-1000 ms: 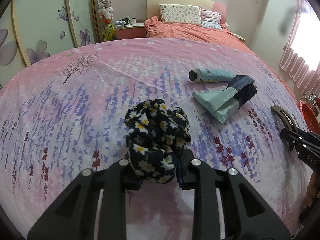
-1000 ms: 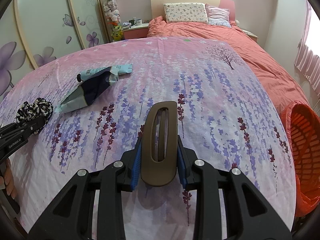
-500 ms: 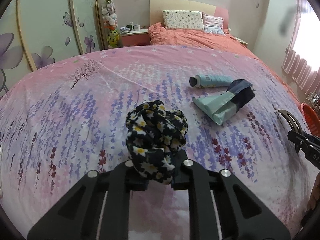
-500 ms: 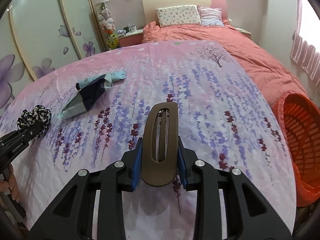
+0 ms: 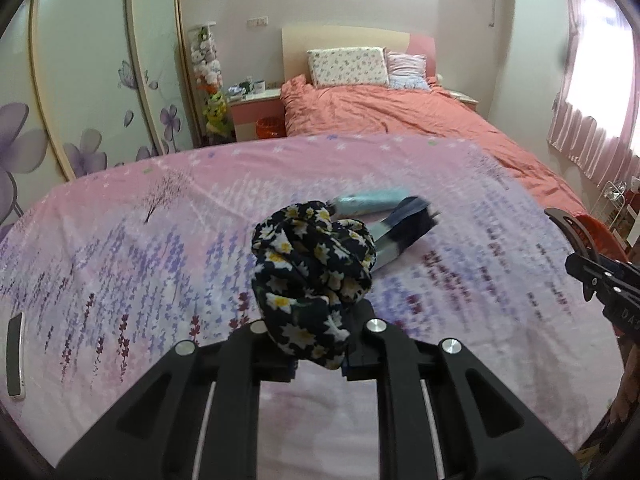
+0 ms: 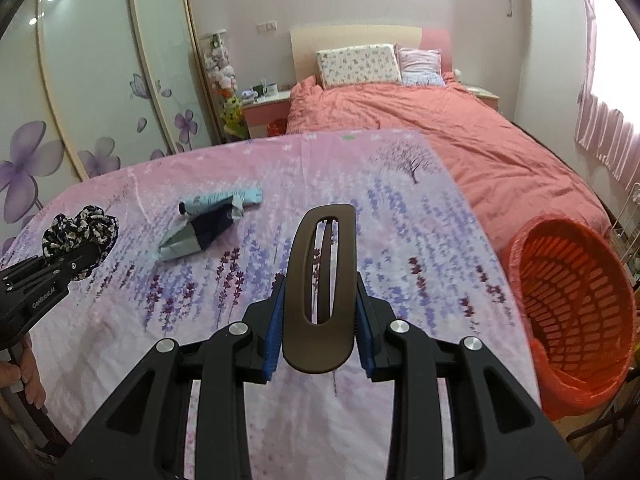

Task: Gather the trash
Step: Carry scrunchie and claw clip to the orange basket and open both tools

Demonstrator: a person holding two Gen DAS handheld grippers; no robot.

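Note:
My left gripper [image 5: 318, 354] is shut on a black floral scrunchie [image 5: 312, 280] and holds it above the pink lavender-print sheet [image 5: 120, 248]. The scrunchie also shows in the right wrist view [image 6: 80, 234]. My right gripper [image 6: 320, 332] is shut on a brown hair clip [image 6: 320, 280], raised above the sheet; the clip also shows at the right edge of the left wrist view [image 5: 576, 232]. A light blue tube [image 6: 222, 202] and a crumpled blue-and-navy wrapper [image 6: 196, 234] lie on the sheet. An orange basket [image 6: 576, 312] stands off the sheet's right edge.
A phone [image 5: 15, 356] lies at the sheet's left edge. A bed with an orange duvet [image 6: 440, 136] and pillows is behind. Wardrobe doors [image 6: 100, 80] with flower prints line the left wall. A nightstand [image 6: 264, 108] stands by the bed.
Both grippers have risen and drawn back from the sheet with their objects. The basket has come further into the right wrist view.

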